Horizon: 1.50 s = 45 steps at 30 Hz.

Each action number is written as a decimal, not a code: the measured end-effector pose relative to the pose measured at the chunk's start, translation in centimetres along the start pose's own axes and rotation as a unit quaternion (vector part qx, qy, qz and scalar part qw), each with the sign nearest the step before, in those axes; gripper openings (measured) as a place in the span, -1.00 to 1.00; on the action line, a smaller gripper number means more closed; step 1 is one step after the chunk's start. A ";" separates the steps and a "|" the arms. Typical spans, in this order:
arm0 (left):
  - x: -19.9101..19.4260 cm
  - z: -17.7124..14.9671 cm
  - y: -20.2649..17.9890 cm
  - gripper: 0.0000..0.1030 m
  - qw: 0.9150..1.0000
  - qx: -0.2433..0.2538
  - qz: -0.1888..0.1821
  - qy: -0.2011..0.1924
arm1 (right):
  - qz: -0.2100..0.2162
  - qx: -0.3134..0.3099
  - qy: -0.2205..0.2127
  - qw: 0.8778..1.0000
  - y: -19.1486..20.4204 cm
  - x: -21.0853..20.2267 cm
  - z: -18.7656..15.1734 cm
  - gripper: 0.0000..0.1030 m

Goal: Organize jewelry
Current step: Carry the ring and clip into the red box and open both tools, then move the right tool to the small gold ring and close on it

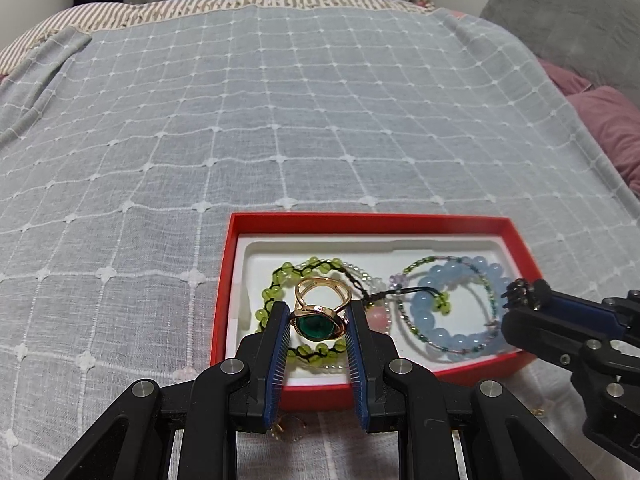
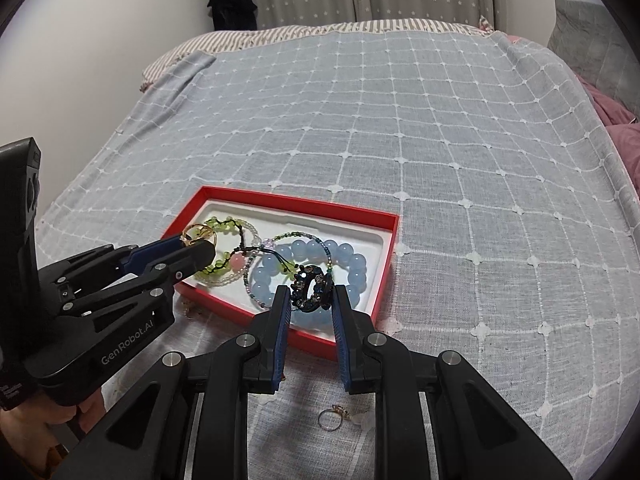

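Note:
A red jewelry box [image 1: 360,224] with a white insert sits on the bed; it also shows in the right wrist view [image 2: 384,264]. Inside lie a green bead bracelet [image 1: 280,276], a blue bead bracelet [image 1: 452,320] and a thin beaded loop [image 1: 424,264]. My left gripper [image 1: 319,322] is shut on a gold ring with a green stone [image 1: 318,322], held over the box's left half. My right gripper [image 2: 308,298] is shut on a dark jewelled ring [image 2: 310,288], over the blue bracelet [image 2: 352,264]. The left gripper also shows in the right wrist view [image 2: 196,246].
The bed is covered with a grey-blue checked blanket [image 1: 280,120]. A thin gold ring [image 2: 331,418] and a small pale piece [image 2: 366,422] lie on the blanket in front of the box. Pillows [image 1: 600,120] lie at the right.

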<state>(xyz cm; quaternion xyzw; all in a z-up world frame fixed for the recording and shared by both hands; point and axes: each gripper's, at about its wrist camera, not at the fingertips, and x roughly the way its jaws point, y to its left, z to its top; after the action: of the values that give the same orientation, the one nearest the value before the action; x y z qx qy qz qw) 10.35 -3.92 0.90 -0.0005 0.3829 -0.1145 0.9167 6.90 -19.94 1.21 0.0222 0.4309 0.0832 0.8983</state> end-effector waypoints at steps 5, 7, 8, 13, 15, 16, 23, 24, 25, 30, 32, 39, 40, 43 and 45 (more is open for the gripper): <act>0.3 0.1 0.0 -0.56 1.000 0.004 0.005 0.001 | -0.003 -0.003 0.003 1.000 -0.1 0.6 0.0 -0.57; 0.4 0.1 0.1 -0.56 1.000 0.005 0.007 0.001 | -0.004 -0.003 0.003 1.000 -0.2 0.7 0.0 -0.57; 0.4 0.2 0.1 -0.55 1.000 0.005 0.008 0.001 | -0.004 -0.003 0.003 1.000 -0.2 0.8 0.0 -0.57; 0.1 0.3 0.3 -0.38 1.000 -0.001 0.013 0.002 | 0.001 -0.003 0.004 1.000 -0.2 0.6 0.1 -0.56; -0.3 0.3 0.2 -0.28 1.000 -0.001 0.011 -0.001 | 0.000 -0.005 0.003 1.000 -0.2 0.2 0.1 -0.55; -0.6 0.3 0.2 -0.21 1.000 0.000 0.012 -0.004 | 0.000 -0.005 0.001 1.000 -0.2 0.0 0.1 -0.54; -2.5 -0.2 -0.1 0.08 1.000 0.006 0.012 -0.003 | 0.006 -0.003 -0.012 1.000 -0.4 -2.1 -0.2 -0.18; -2.7 -0.3 0.0 0.13 1.000 0.006 0.013 -0.003 | 0.006 -0.004 -0.013 1.000 -0.4 -2.5 -0.3 -0.15; -3.0 -0.4 0.0 0.17 1.000 0.007 0.013 -0.002 | 0.007 -0.004 -0.015 1.000 -0.5 -2.8 -0.3 -0.11; -3.9 -1.2 0.6 0.43 1.000 0.013 0.017 0.004 | 0.004 -0.002 -0.013 1.000 -0.6 -4.0 -0.8 0.08; -4.0 -1.5 1.0 0.47 1.000 0.012 0.017 0.010 | 0.001 -0.003 -0.010 1.000 -0.7 -4.3 -1.2 0.14; -3.7 -2.9 2.0 0.81 0.999 0.009 0.030 0.042 | -0.013 -0.007 0.012 1.000 -0.9 -4.4 -2.6 0.22; -3.5 -3.2 2.1 0.83 0.998 0.008 0.033 0.049 | -0.016 -0.007 0.017 1.000 -1.1 -4.4 -2.8 0.23; -3.0 -4.0 2.5 0.84 0.997 0.007 0.035 0.071 | -0.024 -0.004 0.033 0.999 -1.4 -4.0 -3.6 0.26; -2.6 -4.6 2.7 0.84 0.996 0.009 0.036 0.086 | -0.026 -0.001 0.046 0.999 -1.6 -3.6 -4.2 0.26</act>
<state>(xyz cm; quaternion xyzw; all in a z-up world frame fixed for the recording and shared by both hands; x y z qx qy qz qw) 5.90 -0.38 -0.71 0.0313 0.4590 -0.0843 0.8839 1.63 -22.27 1.21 0.0060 0.4724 0.0610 0.8793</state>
